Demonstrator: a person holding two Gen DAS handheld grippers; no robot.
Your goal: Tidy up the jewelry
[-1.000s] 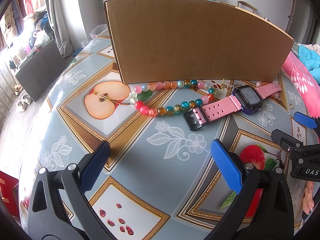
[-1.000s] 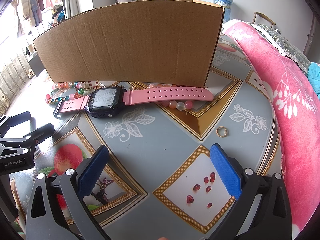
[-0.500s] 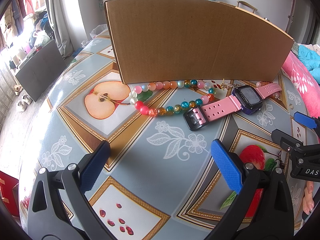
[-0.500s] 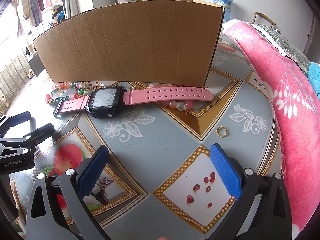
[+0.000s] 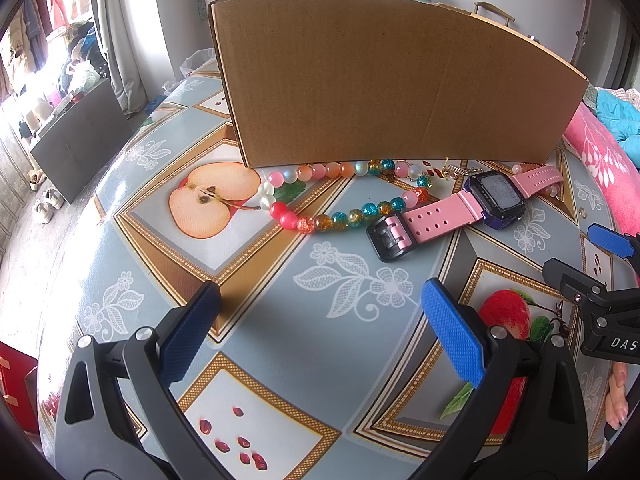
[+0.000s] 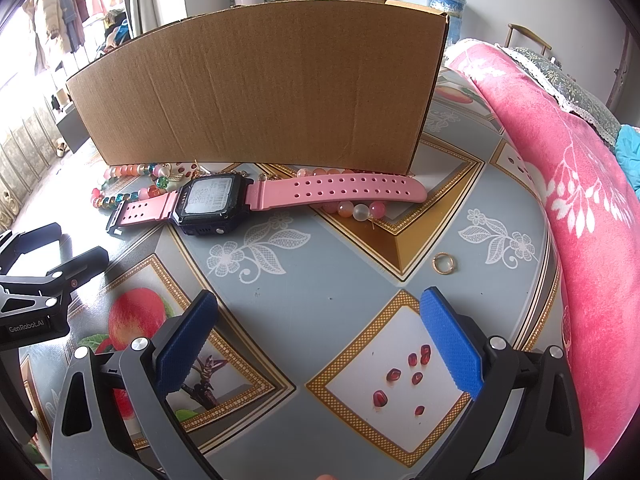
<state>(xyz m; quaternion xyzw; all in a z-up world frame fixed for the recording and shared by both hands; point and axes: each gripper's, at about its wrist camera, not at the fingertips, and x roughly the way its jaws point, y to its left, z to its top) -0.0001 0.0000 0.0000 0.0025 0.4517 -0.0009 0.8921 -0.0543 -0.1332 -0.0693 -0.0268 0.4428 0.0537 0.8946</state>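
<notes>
A pink-strapped watch (image 5: 472, 204) (image 6: 224, 200) lies on the patterned table in front of a cardboard box (image 5: 384, 80) (image 6: 264, 92). A multicoloured bead necklace (image 5: 340, 216) (image 6: 120, 196) curls beside it, partly under the strap. A small gold ring (image 6: 443, 263) lies alone to the right. My left gripper (image 5: 316, 330) is open and empty, nearer than the necklace. My right gripper (image 6: 316, 330) is open and empty, below the watch and ring; it also shows at the right edge of the left wrist view (image 5: 580, 264).
A pink floral blanket (image 6: 580, 200) borders the table on the right. The table's left edge (image 5: 80, 240) drops to the floor. The tablecloth (image 5: 280, 300) has printed fruit and seeds. The left gripper shows at the left of the right wrist view (image 6: 48, 264).
</notes>
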